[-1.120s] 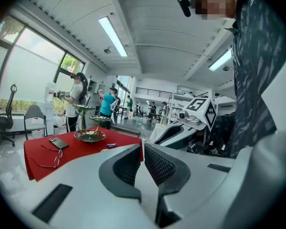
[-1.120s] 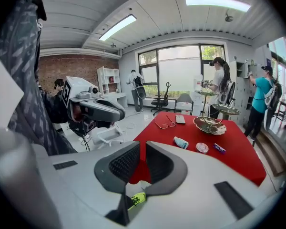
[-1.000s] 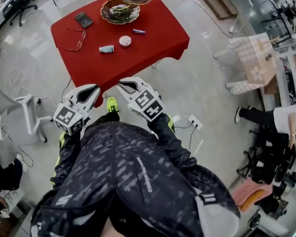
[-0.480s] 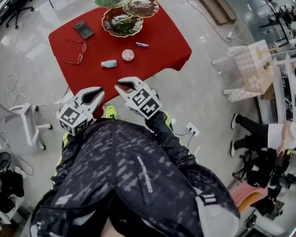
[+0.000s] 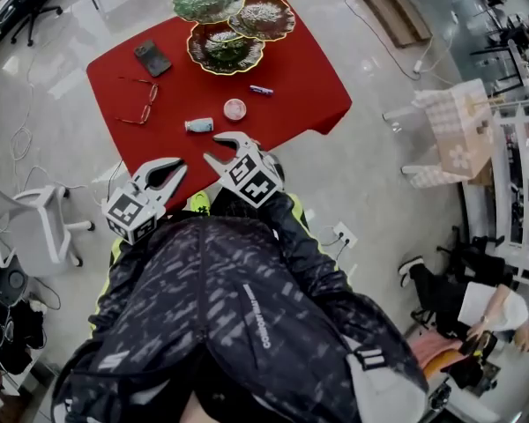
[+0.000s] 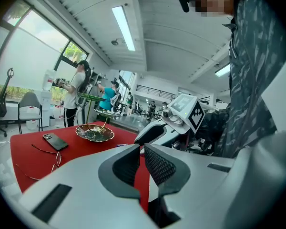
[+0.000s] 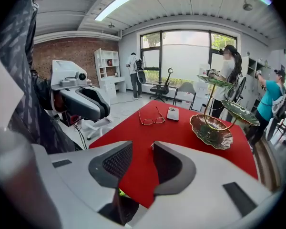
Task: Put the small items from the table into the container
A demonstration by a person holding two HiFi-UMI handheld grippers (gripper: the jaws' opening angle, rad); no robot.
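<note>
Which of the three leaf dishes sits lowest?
The dark gold-rimmed dish; it rests on the red table, while the green dish and the brownish dish hang higher.

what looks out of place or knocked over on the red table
Nothing is spilled or broken. The small bottle lies on its side near the front edge of the red table, and the glasses lie with arms spread open; both look simply set down.
</note>
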